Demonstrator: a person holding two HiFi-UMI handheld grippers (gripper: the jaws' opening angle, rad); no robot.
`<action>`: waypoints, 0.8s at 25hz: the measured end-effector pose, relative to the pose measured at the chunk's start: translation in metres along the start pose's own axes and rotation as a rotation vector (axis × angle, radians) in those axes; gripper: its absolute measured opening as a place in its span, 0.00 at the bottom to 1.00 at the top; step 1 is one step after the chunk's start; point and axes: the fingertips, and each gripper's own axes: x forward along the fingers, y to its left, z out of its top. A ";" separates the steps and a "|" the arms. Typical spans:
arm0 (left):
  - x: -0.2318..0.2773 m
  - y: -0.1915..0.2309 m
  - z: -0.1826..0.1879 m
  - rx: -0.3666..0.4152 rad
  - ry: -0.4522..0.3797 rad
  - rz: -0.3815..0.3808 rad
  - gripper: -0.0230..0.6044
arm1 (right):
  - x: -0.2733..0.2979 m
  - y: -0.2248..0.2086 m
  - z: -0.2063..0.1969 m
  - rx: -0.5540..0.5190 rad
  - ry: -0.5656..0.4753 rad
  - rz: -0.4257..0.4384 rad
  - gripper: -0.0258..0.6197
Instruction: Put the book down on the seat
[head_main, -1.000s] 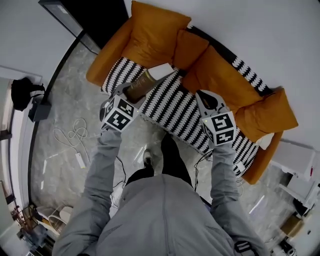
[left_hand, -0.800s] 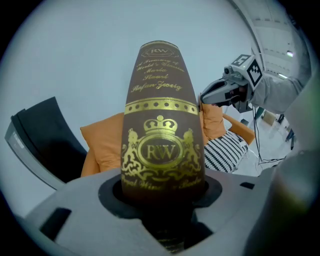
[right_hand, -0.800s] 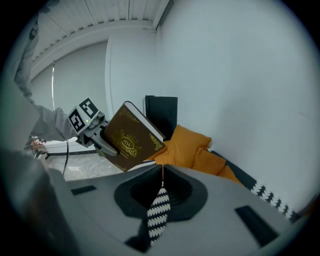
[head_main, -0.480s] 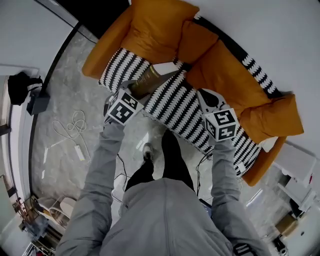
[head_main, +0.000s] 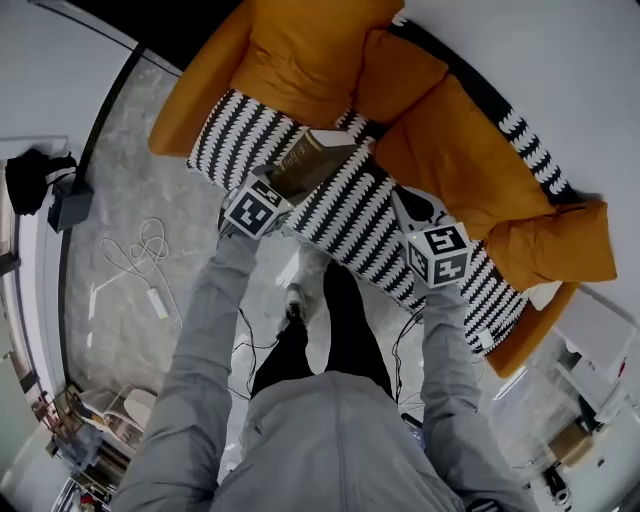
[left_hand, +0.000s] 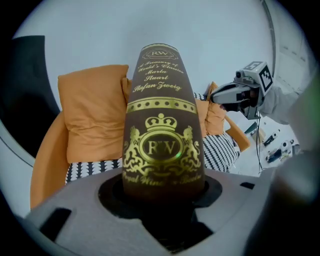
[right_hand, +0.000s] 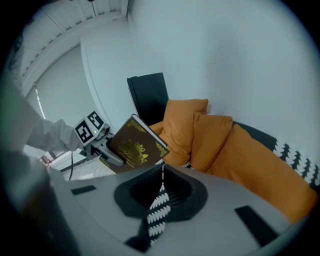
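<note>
Stretches both grey-sleeved arms out toward 12 o'clock in the head view. Holds left gripper at 11 o'clock from the torso, tipped steeply down, jaws clamped on book. Carries right gripper at 1 o'clock, jaws together, empty

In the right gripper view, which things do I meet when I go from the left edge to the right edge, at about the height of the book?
left gripper → book → large orange cushion → smaller orange cushion → long orange back cushion
</note>
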 end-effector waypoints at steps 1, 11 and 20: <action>0.008 0.005 -0.001 -0.011 0.002 -0.005 0.42 | 0.005 -0.002 -0.002 0.009 0.006 0.004 0.09; 0.081 0.034 -0.050 -0.109 0.103 -0.118 0.42 | 0.083 -0.001 -0.029 0.126 0.061 0.062 0.09; 0.122 0.028 -0.062 -0.356 0.069 -0.208 0.42 | 0.102 -0.015 -0.061 0.147 0.114 0.088 0.09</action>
